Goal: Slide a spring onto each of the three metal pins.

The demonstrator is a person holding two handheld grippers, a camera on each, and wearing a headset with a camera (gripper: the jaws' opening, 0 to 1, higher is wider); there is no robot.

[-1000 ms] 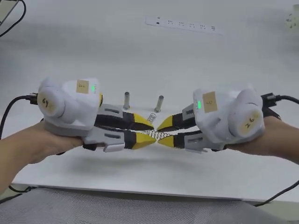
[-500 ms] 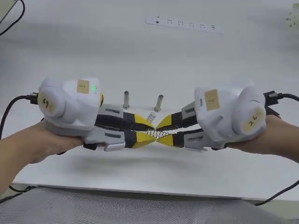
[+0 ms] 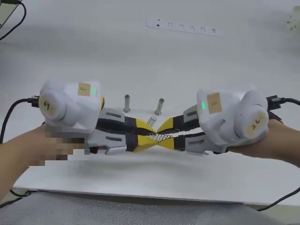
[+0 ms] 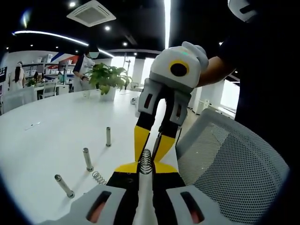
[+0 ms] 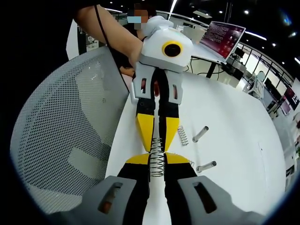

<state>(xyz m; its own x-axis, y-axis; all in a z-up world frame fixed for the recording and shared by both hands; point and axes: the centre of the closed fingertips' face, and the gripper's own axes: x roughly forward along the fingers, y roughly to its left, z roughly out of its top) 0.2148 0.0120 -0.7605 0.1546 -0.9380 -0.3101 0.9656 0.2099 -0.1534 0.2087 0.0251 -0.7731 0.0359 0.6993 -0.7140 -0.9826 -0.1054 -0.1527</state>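
Thin coiled steel spring (image 3: 158, 137) clamped by left hand-held gripper (image 3: 151, 136) and right hand-held gripper (image 3: 165, 136), near white bench (image 3: 140, 61) front edge.

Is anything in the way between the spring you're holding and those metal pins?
Nothing tall. The held spring is pinched between the left tool and right tool. Only a loose spring lies flat on the table near the pins, probably low enough to pass over.

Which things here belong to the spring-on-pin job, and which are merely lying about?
Job: held spring, loose spring, metal pins, left claw, right claw.
Lying about: power strip, mesh chair, potted plant.
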